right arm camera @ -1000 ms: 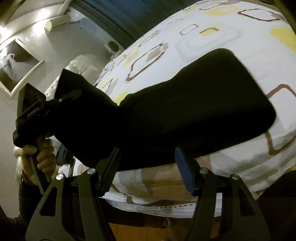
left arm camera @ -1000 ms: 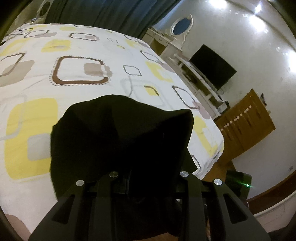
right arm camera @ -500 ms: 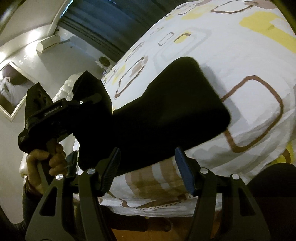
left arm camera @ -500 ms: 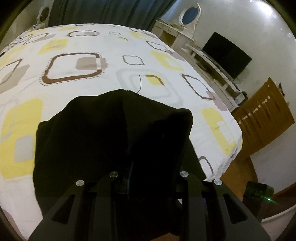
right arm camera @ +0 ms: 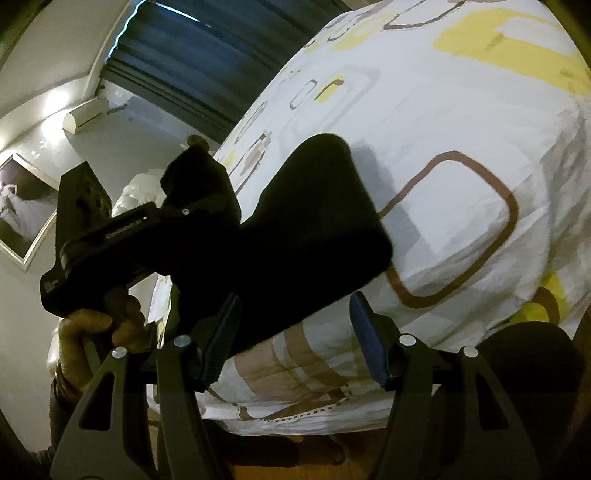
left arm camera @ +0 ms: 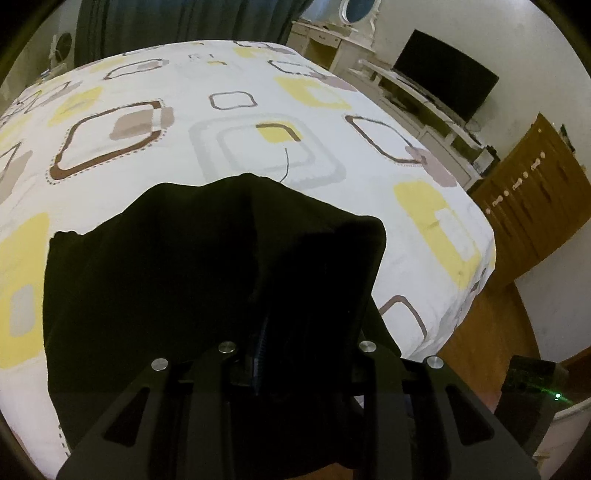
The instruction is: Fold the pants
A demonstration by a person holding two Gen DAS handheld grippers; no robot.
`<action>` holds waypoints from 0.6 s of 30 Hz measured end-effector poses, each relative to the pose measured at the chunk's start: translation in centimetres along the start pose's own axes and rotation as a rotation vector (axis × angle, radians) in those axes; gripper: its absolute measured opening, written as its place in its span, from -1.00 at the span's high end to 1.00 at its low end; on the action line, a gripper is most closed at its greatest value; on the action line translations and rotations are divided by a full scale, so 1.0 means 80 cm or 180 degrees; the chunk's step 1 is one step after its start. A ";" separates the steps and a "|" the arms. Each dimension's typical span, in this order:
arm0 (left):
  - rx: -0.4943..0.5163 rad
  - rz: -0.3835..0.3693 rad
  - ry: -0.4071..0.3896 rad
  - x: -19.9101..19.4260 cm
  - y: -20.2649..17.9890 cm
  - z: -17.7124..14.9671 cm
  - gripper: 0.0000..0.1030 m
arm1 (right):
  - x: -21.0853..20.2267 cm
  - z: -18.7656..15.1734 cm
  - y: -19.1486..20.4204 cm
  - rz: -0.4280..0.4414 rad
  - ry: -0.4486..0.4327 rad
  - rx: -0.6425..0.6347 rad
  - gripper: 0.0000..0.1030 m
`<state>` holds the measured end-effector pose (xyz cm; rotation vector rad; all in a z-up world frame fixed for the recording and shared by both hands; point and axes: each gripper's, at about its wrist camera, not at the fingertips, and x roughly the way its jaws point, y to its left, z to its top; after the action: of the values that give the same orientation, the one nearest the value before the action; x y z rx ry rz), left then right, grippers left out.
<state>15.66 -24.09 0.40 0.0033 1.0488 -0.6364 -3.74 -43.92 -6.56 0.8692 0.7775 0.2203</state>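
Two grippers are at work over a bed [left arm camera: 258, 110] whose white cover is printed with yellow, brown and grey squares. The left gripper [left arm camera: 258, 365] is clenched on the black pants [left arm camera: 192, 280]: in its own view the cloth is bunched right between the finger bases and hides the tips, then drapes forward and to the left across the near part of the bed cover. A thin dark thread [left arm camera: 286, 164] trails from the far edge of the cloth onto the cover.

In the right wrist view, the same left gripper [right arm camera: 207, 206] appears at the left, held by a bare hand [right arm camera: 99, 328], with a lump of black cloth standing up around its front end. From there the pants [right arm camera: 314, 229] stretch to the right as a broad dark band lying over the rounded edge of the bed [right arm camera: 461, 110]. The right gripper [right arm camera: 295, 336] is released, its blue-padded fingers [right arm camera: 364, 336] spread wide; the lower edge of the cloth passes close in front of the left pad, perhaps touching it, though the dim light makes that hard to judge.

Beyond the bed stand a dark television [left arm camera: 443, 74] on a white unit, a wooden door [left arm camera: 535, 192] and dark curtains [left arm camera: 184, 22].
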 end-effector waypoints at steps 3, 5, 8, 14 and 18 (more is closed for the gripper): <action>0.0041 0.0056 0.0052 0.012 -0.010 0.000 0.46 | -0.005 0.001 -0.006 -0.0005 -0.0024 0.0037 -0.19; 0.0044 0.0083 0.0076 0.019 -0.014 0.000 0.46 | -0.007 0.003 -0.011 -0.0010 -0.0032 0.0060 -0.19; 0.0002 0.0109 0.0116 0.029 -0.016 0.000 0.46 | -0.010 0.004 -0.017 -0.0017 -0.0046 0.0094 -0.19; -0.0017 0.0162 0.0162 0.042 -0.021 0.000 0.46 | -0.013 0.004 -0.026 -0.0031 -0.0058 0.0148 -0.19; -0.0032 0.0189 0.0191 0.048 -0.023 0.000 0.46 | -0.014 0.003 -0.029 -0.0030 -0.0062 0.0167 -0.19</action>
<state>16.05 -27.51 -2.18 0.0449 1.1060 -0.5800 -4.69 -46.13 -7.63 0.9158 0.7719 0.1834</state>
